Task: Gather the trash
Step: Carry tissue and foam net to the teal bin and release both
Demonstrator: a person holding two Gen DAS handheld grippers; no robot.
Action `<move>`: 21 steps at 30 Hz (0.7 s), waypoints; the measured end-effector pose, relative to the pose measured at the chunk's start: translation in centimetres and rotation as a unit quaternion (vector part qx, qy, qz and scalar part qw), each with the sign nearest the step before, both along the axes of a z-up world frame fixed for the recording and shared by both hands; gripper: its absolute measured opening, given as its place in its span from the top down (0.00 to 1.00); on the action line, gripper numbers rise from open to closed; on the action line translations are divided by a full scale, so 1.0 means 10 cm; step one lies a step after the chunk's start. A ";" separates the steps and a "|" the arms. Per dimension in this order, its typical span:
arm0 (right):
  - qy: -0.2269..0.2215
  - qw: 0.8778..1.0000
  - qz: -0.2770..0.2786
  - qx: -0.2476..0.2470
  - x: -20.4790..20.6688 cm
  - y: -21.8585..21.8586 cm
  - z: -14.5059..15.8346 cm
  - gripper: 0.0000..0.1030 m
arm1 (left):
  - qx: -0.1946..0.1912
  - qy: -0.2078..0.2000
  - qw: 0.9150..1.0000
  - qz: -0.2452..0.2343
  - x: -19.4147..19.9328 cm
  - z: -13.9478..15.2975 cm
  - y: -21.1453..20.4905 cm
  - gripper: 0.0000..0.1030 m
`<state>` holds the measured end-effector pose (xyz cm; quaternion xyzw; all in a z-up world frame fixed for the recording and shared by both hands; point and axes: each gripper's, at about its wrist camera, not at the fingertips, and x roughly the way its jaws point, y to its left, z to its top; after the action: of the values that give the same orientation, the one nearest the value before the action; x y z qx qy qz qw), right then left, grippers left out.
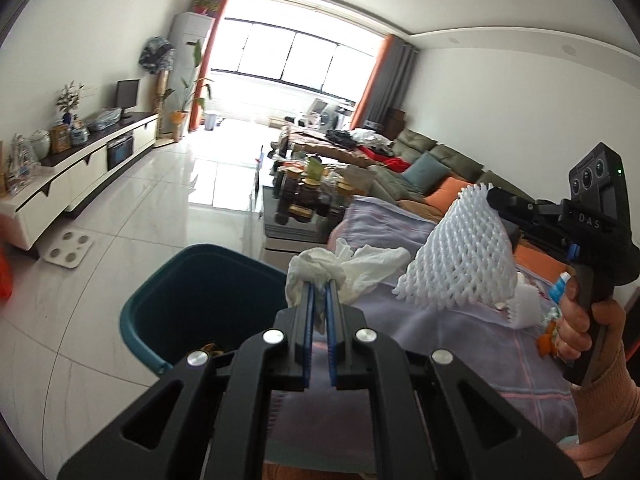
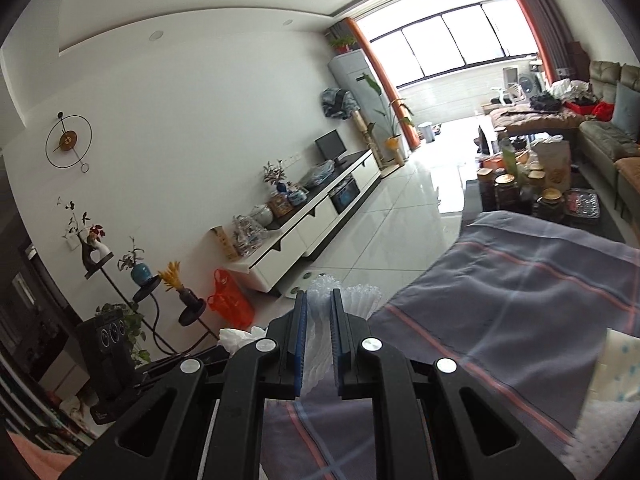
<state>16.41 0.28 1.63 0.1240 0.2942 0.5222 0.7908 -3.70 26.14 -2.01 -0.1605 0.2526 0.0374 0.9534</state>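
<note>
My left jaws are clamped on a crumpled white tissue point(image 1: 340, 270), and my right jaws are clamped on a white foam fruit net point(image 1: 456, 252). On the left gripper point(image 1: 319, 286) the blue pads pinch the tissue's lower folds, with the rest of it billowing out above and to the right of the fingertips. On the right gripper point(image 2: 319, 300) the net is squeezed flat between the pads and pokes out past the tips; from the left wrist camera I see it fanning out wide below that gripper's nose.

Going by size: the grey cloth with pink stripes point(image 2: 520, 280) covers the tabletop and fills the lower right of both views. The teal trash bin point(image 1: 200, 304) stands on the white tiled floor point(image 1: 140, 216) just beside the tabletop's left edge, its mouth open; something brownish lies at the bottom, too dark to identify. The tissue hangs right at the bin's near-right rim, over the tabletop's left edge. The net is held above the cloth, well right of the bin. A hand point(image 1: 584, 324) grips the right tool's handle.
</note>
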 end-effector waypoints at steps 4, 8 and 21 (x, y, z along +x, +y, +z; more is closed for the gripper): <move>0.005 1.000 0.018 -0.003 0.02 0.34 -0.05 0.89 | 0.004 0.016 0.999 0.028 -0.01 -0.09 0.19 0.93; 0.009 0.999 0.032 -0.009 0.05 0.62 -0.11 0.89 | 0.002 0.028 0.998 0.048 0.00 -0.15 0.38 0.93; 0.028 0.994 0.056 -0.088 0.10 1.36 -0.48 0.89 | -0.018 0.070 0.994 0.085 0.22 -0.48 0.65 0.92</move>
<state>17.43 13.85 -3.13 0.0525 0.3676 0.5338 0.7597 -1.51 32.61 -6.84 -0.1959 0.3050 0.1253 0.9235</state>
